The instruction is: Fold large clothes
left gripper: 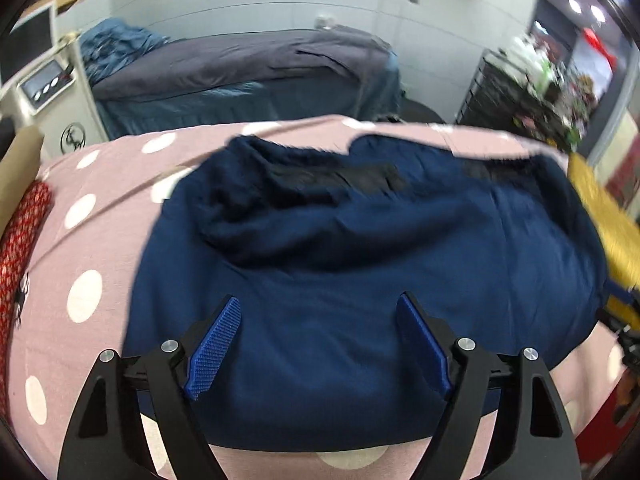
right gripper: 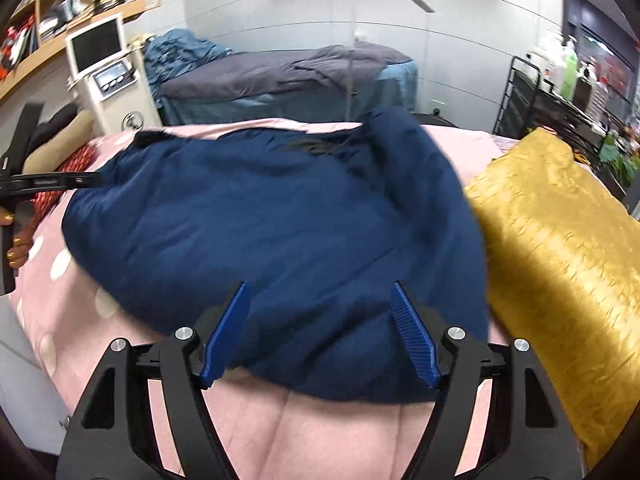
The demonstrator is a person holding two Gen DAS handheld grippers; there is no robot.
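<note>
A large navy blue garment (left gripper: 360, 264) lies bunched and partly folded on a pink polka-dot bedspread (left gripper: 92, 240). Its darker, fuzzy inner side shows near the far edge. My left gripper (left gripper: 320, 344) is open and empty, hovering over the garment's near edge. My right gripper (right gripper: 320, 332) is open and empty over the near edge of the same garment (right gripper: 260, 232), on the bedspread (right gripper: 320, 440). The left gripper (right gripper: 48, 181) also shows at the left edge of the right wrist view, held in a hand.
A gold cushion (right gripper: 560, 264) lies against the garment's right side; it also shows in the left wrist view (left gripper: 604, 220). A red patterned cloth (left gripper: 20, 240) lies at the bed's left edge. Beyond stand another bed (right gripper: 280, 80), a white machine (right gripper: 108, 80) and a black rack (right gripper: 560, 96).
</note>
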